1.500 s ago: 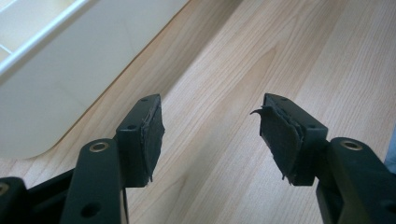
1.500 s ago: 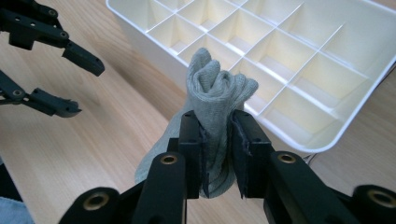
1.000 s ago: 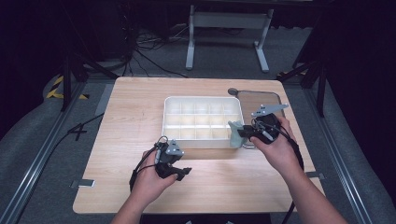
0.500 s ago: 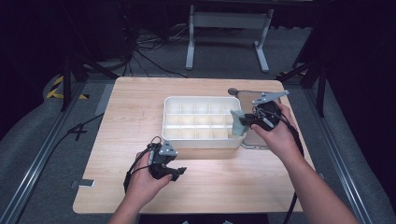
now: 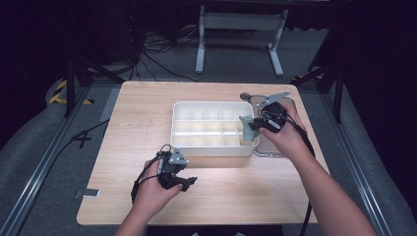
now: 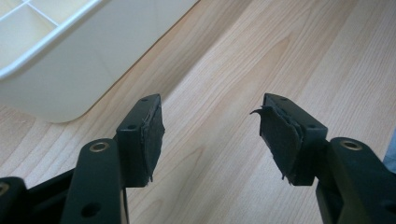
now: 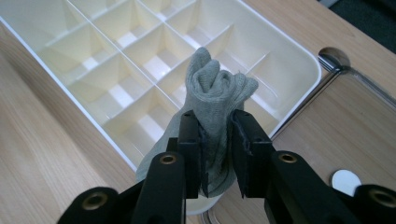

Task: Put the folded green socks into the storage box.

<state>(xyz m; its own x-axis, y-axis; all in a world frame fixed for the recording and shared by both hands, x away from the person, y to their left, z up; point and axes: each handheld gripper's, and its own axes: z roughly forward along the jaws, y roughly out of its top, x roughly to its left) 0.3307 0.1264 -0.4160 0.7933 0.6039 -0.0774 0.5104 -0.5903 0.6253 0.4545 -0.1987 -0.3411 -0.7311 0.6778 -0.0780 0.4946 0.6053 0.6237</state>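
Sock point(image 7: 215, 100): grey, bunched; pinched in the right claw point(image 7: 217, 154), long axis running along the jaws, crumpled end sticking out past the tips toward the tray's far side.
Sock's place: over the tray's point(image 5: 183, 146) right-hand end, above the near corner compartments; in the high view it point(image 5: 249, 129) hangs at the tray's right rim.
Tray: white, divided into many small compartments, on the bench point(image 5: 142, 113); long axis runs left to right.
Right claw: narrow, clamped on the sock; held by the right hand point(image 5: 285, 137).
Left claw point(image 6: 210, 135): wide apart, nothing between the jaws; just before the tray's near left corner point(image 6: 51, 100), above bare bench.
Left hand point(image 5: 152, 189): in front of the tray, near the bench's front edge.
Clear lid point(image 7: 327, 130): flat on the bench, just right of the tray, partly under the right hand.
Hidden: the sock's lower part sits behind the jaws; whether it touches the tray floor cannot be told.
Hard to make out: a small dark round thing point(image 5: 245, 96) just behind the tray's right far corner.
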